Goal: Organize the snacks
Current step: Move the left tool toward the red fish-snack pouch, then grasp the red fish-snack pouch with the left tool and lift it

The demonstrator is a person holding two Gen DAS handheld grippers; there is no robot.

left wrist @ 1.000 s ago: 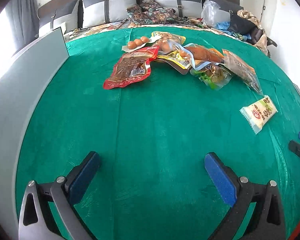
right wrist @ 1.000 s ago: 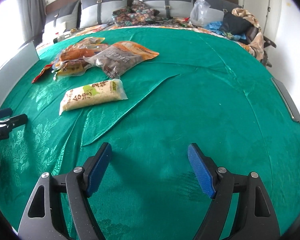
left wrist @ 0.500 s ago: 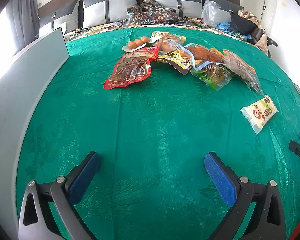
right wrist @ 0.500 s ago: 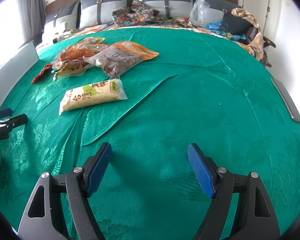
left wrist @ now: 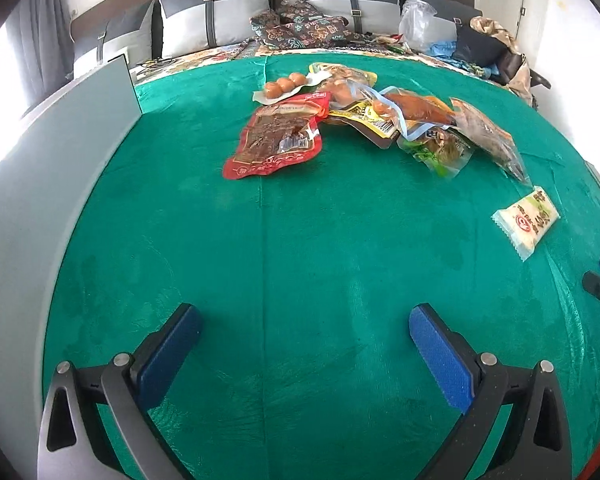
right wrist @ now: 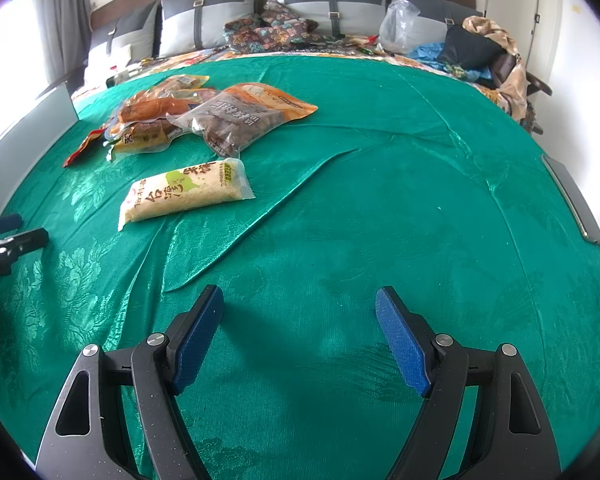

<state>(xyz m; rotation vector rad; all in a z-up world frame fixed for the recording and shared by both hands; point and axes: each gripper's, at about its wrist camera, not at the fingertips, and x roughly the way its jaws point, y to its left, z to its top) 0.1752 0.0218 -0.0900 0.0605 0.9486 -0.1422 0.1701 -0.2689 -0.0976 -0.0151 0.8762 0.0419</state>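
Nearest the cameras, the left gripper (left wrist: 304, 344) and the right gripper (right wrist: 298, 332) both hover over the green cloth (left wrist: 300, 248) with jaws spread wide and nothing between the blue pads (right wrist: 400, 344). Beyond the right gripper, toward eleven o'clock, a pale rice-cracker packet (right wrist: 186, 194) lies flat and alone on the cloth — in the left view it sits out at two o'clock (left wrist: 526, 222). Farther off, at twelve o'clock from the left gripper, lies a loose heap of snack packets (left wrist: 380, 120); a red pouch (left wrist: 278, 138) lies at its near left edge, a brown-and-orange bag (right wrist: 240, 118) on its right. A grey board (left wrist: 48, 168) runs along the cloth's left side at nine o'clock. Cushions (right wrist: 328, 0) line the far headboard.
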